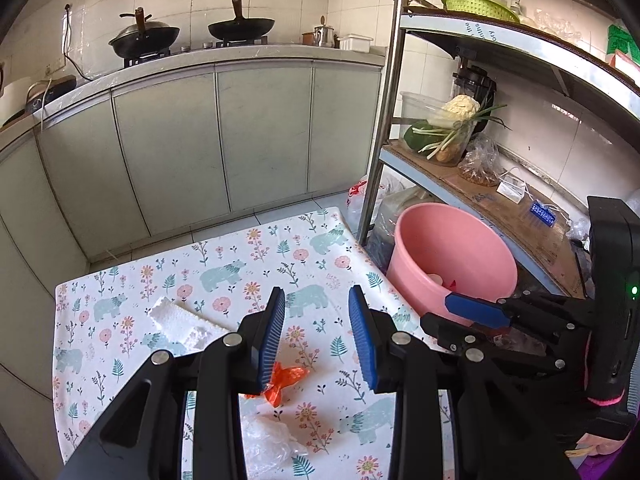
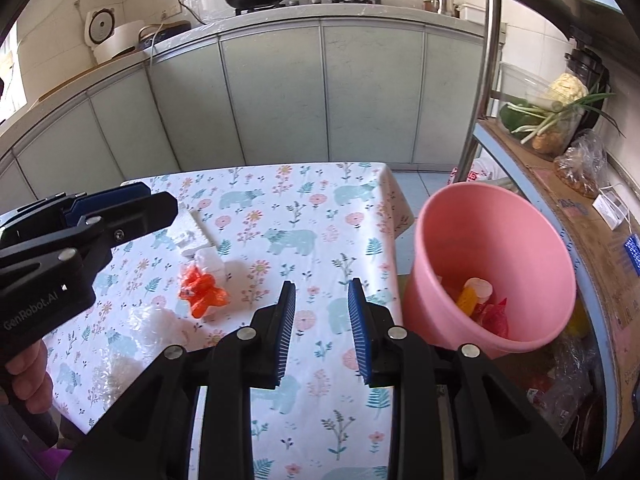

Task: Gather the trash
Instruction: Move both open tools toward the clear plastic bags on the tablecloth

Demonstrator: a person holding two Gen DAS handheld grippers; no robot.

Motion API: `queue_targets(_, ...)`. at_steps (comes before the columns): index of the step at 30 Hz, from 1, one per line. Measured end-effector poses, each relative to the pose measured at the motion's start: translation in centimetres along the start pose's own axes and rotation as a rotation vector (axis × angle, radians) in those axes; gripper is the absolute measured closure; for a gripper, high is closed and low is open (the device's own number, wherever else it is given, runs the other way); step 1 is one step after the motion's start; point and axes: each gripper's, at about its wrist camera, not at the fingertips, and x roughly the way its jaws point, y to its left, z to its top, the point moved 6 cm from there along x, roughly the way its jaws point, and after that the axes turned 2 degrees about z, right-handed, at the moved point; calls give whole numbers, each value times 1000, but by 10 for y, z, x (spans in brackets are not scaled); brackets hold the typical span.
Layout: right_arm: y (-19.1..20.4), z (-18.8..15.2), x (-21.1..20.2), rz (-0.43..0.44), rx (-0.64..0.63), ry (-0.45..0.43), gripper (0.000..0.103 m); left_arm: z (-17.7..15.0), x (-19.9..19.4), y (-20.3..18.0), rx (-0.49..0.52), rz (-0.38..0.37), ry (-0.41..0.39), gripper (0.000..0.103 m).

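An orange-red plastic wrapper [image 1: 286,380] [image 2: 202,290] lies on the floral tablecloth [image 1: 240,264] [image 2: 304,208]. Beside it are a white tissue piece [image 1: 180,322] [image 2: 196,232] and a clear plastic bag [image 1: 268,440] [image 2: 160,328]. My left gripper [image 1: 316,292] [image 2: 156,204] hovers over the wrapper, open and empty. My right gripper [image 2: 321,284] [image 1: 440,312] is open and empty too, above the table's right edge. The pink bucket [image 1: 460,240] [image 2: 480,232] stands off that edge, with several bits of trash inside.
A metal shelf rack [image 1: 384,120] [image 2: 476,80] rises right behind the bucket, holding vegetables and bags, with more bags stuffed under it. Grey-green cabinets [image 1: 260,132] and a counter with two woks run along the far wall. A hand [image 2: 24,376] grips the left tool.
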Motion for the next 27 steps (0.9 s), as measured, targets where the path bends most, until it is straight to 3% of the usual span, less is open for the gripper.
queue_targets(10,33,-8,18,81,-7,46,75,-33,-3,42,-34,32,43,71)
queue_targets(16,50,-12,30,141,-6,79,75,-64,-3,87,-97,55,83,71)
queue_targets(23,83,-26,42,328,24,169,75,-97,-11,131,-192,49,117,71)
queue_targets(27,105,-35,46,380,-17,200,75,-112,-18,136,-203,19,143,70)
